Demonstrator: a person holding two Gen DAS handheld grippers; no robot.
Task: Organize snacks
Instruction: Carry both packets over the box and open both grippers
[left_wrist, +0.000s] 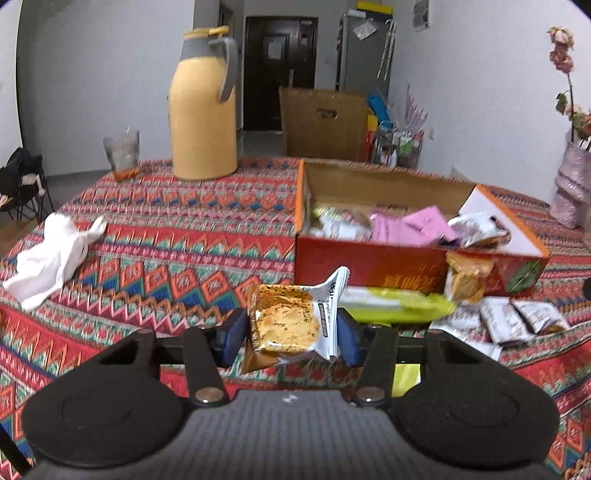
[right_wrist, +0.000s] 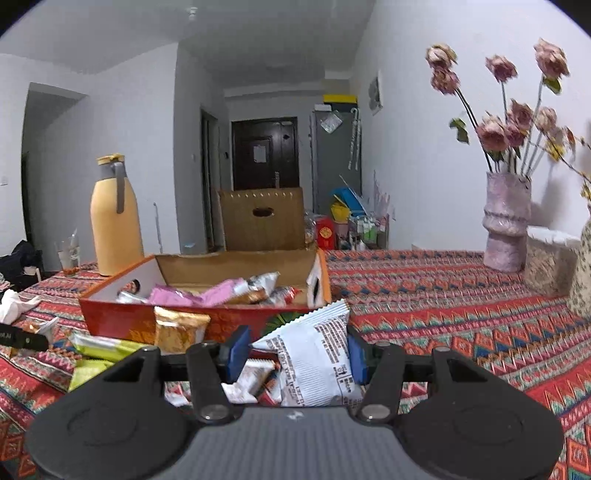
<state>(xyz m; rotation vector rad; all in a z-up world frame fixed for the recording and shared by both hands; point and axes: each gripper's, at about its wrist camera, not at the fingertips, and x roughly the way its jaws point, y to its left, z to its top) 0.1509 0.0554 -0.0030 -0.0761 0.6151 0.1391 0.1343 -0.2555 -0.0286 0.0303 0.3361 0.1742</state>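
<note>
In the left wrist view, the left gripper (left_wrist: 291, 338) has its jaws closed on a brown biscuit packet (left_wrist: 286, 326), pinched across its width and hanging short of the red snack box (left_wrist: 373, 264). The packet sits skewed between the blue pads, so it may slip or twist out before it clears the box's near wall. In the right wrist view, the right gripper (right_wrist: 297, 356) clamps a white wrapper (right_wrist: 317, 360), also on the near side of the box. The grip looks off-centre, toward the right pad; the loose foil could slide free, or catch the box's rim.
</note>
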